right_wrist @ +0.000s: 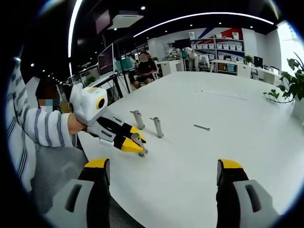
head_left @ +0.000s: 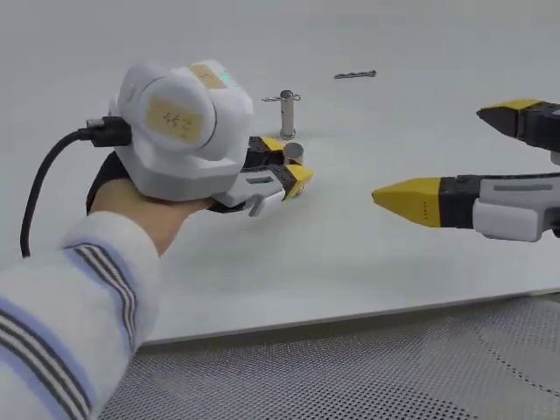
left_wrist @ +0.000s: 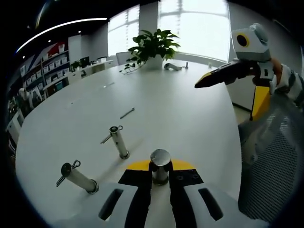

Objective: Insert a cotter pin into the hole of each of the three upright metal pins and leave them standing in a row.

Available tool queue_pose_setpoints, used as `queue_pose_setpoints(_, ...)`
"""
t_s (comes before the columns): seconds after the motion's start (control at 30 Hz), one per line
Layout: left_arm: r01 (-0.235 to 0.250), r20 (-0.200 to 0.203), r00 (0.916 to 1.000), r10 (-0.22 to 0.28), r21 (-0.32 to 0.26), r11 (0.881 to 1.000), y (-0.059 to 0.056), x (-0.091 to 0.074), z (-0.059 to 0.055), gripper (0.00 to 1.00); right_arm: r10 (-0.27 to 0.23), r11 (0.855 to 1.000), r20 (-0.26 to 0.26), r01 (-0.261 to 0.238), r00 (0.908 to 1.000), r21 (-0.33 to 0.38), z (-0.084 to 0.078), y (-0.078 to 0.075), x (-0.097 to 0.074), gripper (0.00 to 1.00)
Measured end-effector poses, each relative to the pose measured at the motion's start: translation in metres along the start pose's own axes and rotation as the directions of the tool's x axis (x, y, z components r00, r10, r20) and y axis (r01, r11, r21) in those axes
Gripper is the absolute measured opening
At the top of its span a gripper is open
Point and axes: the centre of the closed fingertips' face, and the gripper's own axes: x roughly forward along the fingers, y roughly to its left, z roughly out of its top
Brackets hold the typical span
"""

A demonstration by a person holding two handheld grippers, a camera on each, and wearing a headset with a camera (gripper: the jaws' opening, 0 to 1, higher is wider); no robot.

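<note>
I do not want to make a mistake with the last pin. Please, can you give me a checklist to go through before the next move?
1. Left tool shut on the bare pin: ok.
2. Bare pin upright on the table: ok.
3. Right tool open and empty: ok.
4. Loose cotter pin lying free on the table, nothing on it: ok.
5. Hole of the bare pin turned toward the right tool: cannot tell.
6. Second pin and third pin standing, each with a cotter pin through it: ok.
</note>
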Motion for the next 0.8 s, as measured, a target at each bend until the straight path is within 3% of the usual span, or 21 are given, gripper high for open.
queue_pose_setpoints(0.27, 0.021, 0.014, 0.9997, -0.021, 0.03, 0.999, -0.002, -0.001, 0.0, 0.1, -0.001, 1.0, -0.001, 0.001, 1.0, -0.001, 0.0, -0.001, 0.0, 0.92)
queue_pose_setpoints(0.43, 0.081, 0.049, 0.9954, -0.082, 0.02, 0.996, -0.005, -0.009, 0.008, 0.15, -0.001, 1.0, 0.0, 0.001, 1.0, -0.005, 0.001, -0.001, -0.001, 0.92)
queue_pose_setpoints(0.57, 0.111, 0.077, 0.9909, -0.11, -0.006, 0.994, -0.005, -0.023, 0.012, 0.27, -0.004, 1.0, 0.003, 0.004, 1.0, -0.005, 0.002, -0.002, -0.002, 0.92)
queue_pose_setpoints(0.63, 0.133, 0.08, 0.9883, -0.13, -0.039, 0.99, -0.006, -0.031, 0.01, 0.34, -0.003, 1.0, 0.0, 0.003, 1.0, -0.007, 0.002, -0.001, -0.002, 0.92)
queue_pose_setpoints(0.8, 0.146, 0.083, 0.9865, -0.142, -0.05, 0.988, -0.008, -0.05, 0.004, 0.53, -0.004, 1.0, -0.004, 0.004, 1.0, -0.007, 0.001, -0.001, -0.002, 0.92)
